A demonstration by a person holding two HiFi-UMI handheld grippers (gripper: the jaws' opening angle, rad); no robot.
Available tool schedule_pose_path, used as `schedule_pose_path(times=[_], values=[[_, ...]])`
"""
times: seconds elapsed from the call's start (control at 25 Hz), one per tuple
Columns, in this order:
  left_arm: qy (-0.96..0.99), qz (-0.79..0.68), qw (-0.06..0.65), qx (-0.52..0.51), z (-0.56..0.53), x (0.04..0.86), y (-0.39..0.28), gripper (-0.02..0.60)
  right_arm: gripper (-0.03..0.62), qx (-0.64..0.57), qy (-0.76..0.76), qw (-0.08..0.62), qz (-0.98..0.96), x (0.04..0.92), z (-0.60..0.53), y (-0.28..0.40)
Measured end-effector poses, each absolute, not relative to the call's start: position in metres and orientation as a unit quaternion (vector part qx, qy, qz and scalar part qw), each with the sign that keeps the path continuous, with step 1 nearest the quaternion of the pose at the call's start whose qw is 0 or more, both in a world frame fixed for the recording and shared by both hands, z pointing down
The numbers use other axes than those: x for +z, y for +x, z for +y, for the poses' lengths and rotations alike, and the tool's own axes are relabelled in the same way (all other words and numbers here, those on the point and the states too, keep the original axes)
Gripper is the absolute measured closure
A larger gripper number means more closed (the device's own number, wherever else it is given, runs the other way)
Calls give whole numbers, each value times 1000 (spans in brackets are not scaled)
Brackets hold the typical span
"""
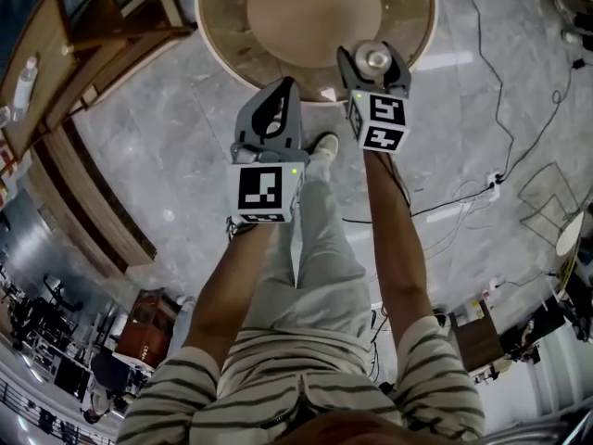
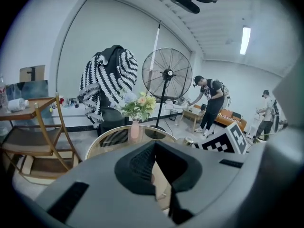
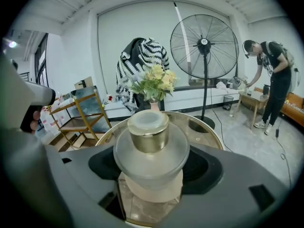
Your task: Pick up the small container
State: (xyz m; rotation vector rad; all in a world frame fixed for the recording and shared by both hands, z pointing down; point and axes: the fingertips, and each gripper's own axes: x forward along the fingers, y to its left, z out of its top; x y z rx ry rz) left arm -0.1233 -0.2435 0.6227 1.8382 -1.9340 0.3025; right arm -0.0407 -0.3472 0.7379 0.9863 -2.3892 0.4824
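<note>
The small container (image 3: pixel 150 146) is a frosted jar with a gold cap. It sits between the jaws of my right gripper (image 3: pixel 151 156), which close on its wide body. In the head view the small container (image 1: pixel 376 59) and right gripper (image 1: pixel 374 63) are over the near edge of the round table (image 1: pixel 222 26). My left gripper (image 1: pixel 281 95) hovers just off the table's front rim with its jaws together and nothing in them. In the left gripper view the left gripper (image 2: pixel 155 151) shows its black pads meeting.
A vase of flowers (image 3: pixel 154 87) stands at the table's far side. A wooden shelf (image 1: pixel 83 44) is to the left, a standing fan (image 3: pixel 204 46) behind. Cables (image 1: pixel 482 193) run over the floor on the right. People (image 2: pixel 209 103) stand far back.
</note>
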Motion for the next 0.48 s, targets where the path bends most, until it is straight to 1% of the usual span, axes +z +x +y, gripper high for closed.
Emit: schedule_pose_path(times=[0.48], values=[[666, -715, 190, 98, -225, 536, -133, 580, 249, 155, 358, 207, -897, 610, -329, -55]])
